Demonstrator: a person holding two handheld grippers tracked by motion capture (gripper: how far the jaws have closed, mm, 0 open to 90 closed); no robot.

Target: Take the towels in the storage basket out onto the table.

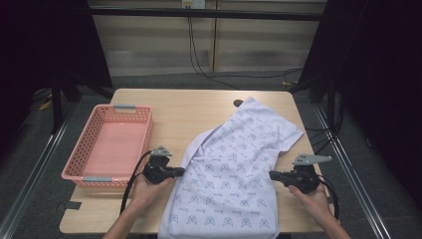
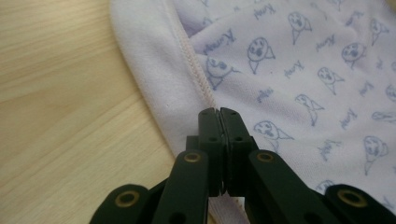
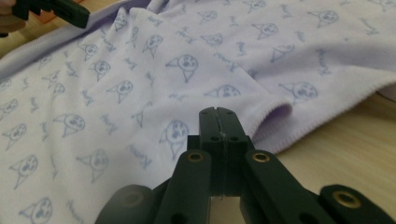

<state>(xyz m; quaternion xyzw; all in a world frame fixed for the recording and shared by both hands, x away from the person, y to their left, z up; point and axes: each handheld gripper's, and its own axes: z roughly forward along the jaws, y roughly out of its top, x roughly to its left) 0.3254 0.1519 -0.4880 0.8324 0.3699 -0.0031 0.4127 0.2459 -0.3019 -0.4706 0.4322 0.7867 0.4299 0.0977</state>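
Note:
A white garment (image 1: 234,164) printed with small blue animal faces lies spread over the right half of the wooden table (image 1: 189,107), its lower end hanging over the front edge. My left gripper (image 1: 182,171) rests at the garment's left hem. In the left gripper view the gripper (image 2: 218,112) is shut, tips over the stitched hem of the garment (image 2: 303,70), with no cloth seen between the jaws. My right gripper (image 1: 271,175) sits at the garment's right edge. It (image 3: 218,111) is shut too, just above a rolled edge of the garment (image 3: 140,70).
A pink plastic basket (image 1: 79,159) stands on the table's left side, close behind the left hand. A small dark round thing (image 1: 238,103) lies by the garment's far corner. Black frame posts flank the table, and cables run across the floor behind.

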